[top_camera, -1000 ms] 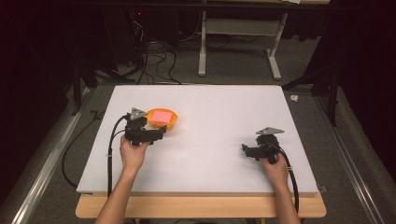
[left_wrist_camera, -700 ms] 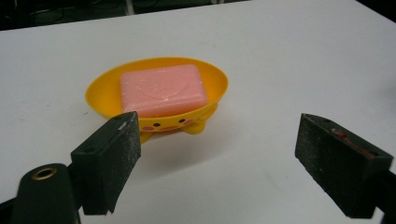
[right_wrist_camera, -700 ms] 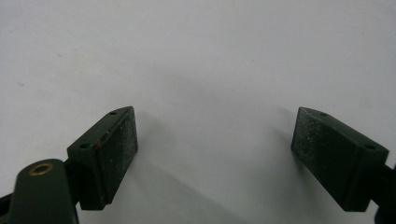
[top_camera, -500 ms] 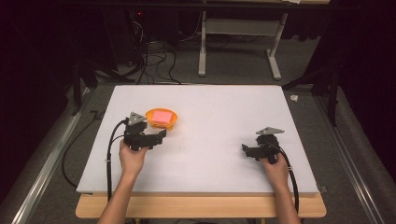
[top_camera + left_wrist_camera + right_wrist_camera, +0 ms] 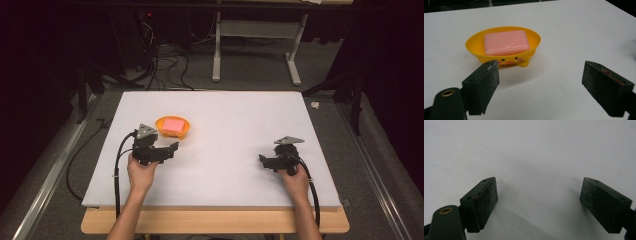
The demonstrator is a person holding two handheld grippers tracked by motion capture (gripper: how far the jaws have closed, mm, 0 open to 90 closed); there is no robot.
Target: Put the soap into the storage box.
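A white surface (image 5: 235, 120) rests on a wooden board whose front edge (image 5: 215, 222) shows below it. Beyond the far edge, black cables (image 5: 165, 65) lie tangled on the grey carpet floor (image 5: 250, 75), beside the white legs of a stand (image 5: 255, 50). A small pale scrap (image 5: 315, 105) lies off the far right corner.

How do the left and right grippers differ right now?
The left gripper sits just short of the yellow soap dish with the pink soap ahead of its jaws; the right gripper faces bare white table. The left points right and away, the right points left. Both are open, empty and held low.
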